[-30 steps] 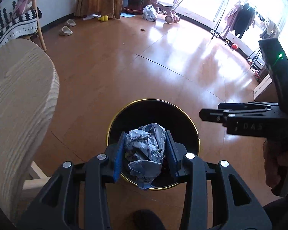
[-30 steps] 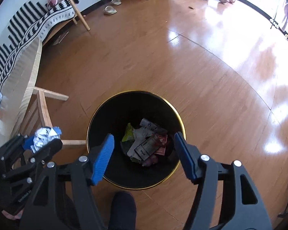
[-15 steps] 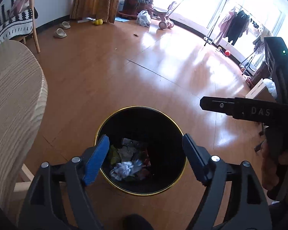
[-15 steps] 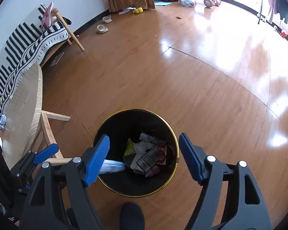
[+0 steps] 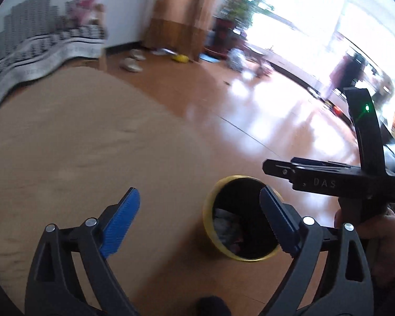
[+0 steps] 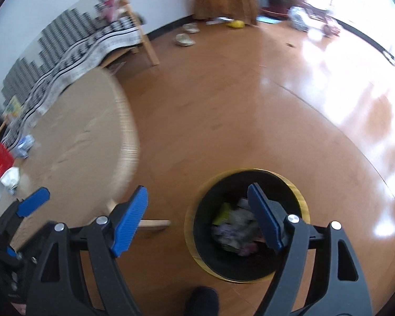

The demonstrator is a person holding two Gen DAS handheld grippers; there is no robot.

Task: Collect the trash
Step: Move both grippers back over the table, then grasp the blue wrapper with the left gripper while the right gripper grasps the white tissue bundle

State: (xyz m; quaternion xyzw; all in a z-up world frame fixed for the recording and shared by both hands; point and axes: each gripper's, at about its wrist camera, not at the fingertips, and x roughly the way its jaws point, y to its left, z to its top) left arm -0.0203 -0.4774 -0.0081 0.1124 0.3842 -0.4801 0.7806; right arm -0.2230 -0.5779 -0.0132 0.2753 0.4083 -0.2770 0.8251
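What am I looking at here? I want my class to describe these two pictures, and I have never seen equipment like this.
A person holds a clamp-like tool in each hand; there is no robot arm. Each tool carries a wide-angle camera looking along its two blue-padded fingers. One picture comes from the left tool, the other from the right tool. The right tool also shows from the side in the left picture, gripped by a hand. Both tools' jaws are opening, with nothing between them. On the wooden floor stands a black bin with a gold rim, holding crumpled trash. Beside it is a round wooden table with more litter at its far edge. Both pictures are blurred.
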